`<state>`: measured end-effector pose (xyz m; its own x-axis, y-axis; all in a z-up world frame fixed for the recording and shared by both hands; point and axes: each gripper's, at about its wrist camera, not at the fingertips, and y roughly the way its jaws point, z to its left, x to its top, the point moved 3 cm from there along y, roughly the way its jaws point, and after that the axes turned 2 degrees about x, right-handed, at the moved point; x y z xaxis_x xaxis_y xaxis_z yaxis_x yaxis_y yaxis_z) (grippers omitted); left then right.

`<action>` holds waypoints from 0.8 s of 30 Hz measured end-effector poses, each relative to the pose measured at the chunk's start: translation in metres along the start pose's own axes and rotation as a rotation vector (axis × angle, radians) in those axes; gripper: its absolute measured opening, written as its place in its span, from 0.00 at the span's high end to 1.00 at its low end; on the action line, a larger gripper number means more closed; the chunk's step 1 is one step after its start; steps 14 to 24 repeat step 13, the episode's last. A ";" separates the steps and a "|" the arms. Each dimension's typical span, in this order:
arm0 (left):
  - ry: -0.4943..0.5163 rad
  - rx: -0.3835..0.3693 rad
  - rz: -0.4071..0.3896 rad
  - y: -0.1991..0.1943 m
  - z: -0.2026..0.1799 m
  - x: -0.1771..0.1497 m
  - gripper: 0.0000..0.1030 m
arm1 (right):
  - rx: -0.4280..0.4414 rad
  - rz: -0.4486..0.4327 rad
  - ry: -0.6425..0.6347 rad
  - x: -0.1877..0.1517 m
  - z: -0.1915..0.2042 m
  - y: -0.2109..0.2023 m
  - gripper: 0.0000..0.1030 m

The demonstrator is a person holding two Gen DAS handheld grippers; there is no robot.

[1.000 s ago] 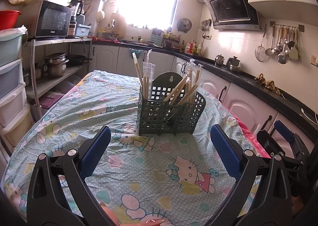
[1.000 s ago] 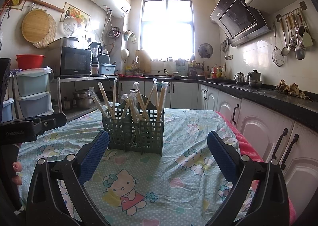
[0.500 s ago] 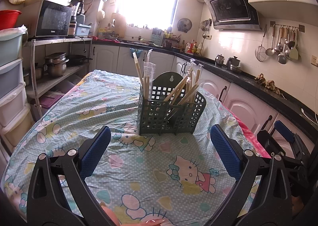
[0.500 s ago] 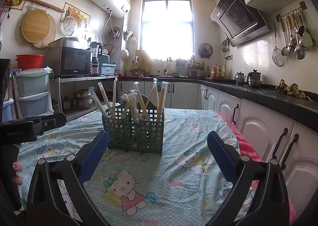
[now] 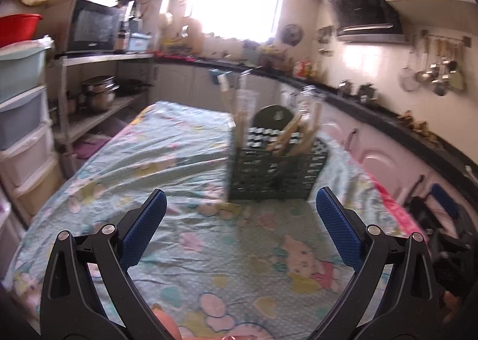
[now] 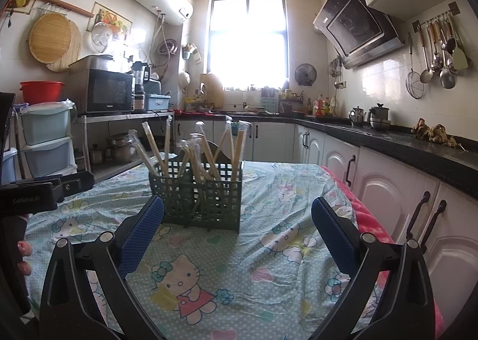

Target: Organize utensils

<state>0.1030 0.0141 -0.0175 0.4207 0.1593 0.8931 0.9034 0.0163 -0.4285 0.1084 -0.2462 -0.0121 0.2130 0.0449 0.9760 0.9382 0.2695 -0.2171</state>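
A dark green mesh utensil holder [image 5: 276, 169] [image 6: 197, 193] stands on the table with the cartoon-cat cloth [image 6: 269, 250]. Several wrapped wooden chopsticks [image 6: 206, 154] [image 5: 295, 130] stick up out of its compartments. My left gripper [image 5: 239, 214] is open, a little short of the holder, with nothing between its blue pads [image 5: 143, 229]. My right gripper [image 6: 236, 220] is open too, its left pad [image 6: 140, 229] close to the holder's front left corner, nothing held. The left wrist view is blurred by motion.
Black countertop [image 6: 403, 145] and white cabinets [image 6: 388, 199] run along the right. A shelf rack with pots and a microwave [image 6: 109, 91] and plastic drawers [image 6: 44, 142] stand on the left. The other gripper's body [image 6: 38, 190] shows at the left edge, with a hand's fingertips [image 6: 22, 256] below it.
The left wrist view has shifted and gone blurry: the left gripper is moving, the holder now sits a bit farther right and higher in it. The right gripper has hardly moved.
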 end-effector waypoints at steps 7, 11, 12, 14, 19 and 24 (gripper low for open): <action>-0.029 0.163 0.130 0.044 0.058 0.019 0.10 | -0.128 0.228 0.086 0.003 -0.062 0.066 0.06; -0.078 0.252 0.277 0.109 0.115 0.028 0.10 | -0.268 0.540 0.096 -0.024 -0.123 0.150 0.06; -0.085 0.292 0.313 0.129 0.128 0.026 0.10 | -0.288 0.584 0.116 -0.031 -0.136 0.167 0.06; -0.086 0.319 0.329 0.141 0.137 0.025 0.10 | -0.326 0.606 0.139 -0.039 -0.153 0.185 0.06; -0.086 0.319 0.329 0.141 0.137 0.025 0.10 | -0.326 0.606 0.139 -0.039 -0.153 0.185 0.06; -0.086 0.319 0.329 0.141 0.137 0.025 0.10 | -0.326 0.606 0.139 -0.039 -0.153 0.185 0.06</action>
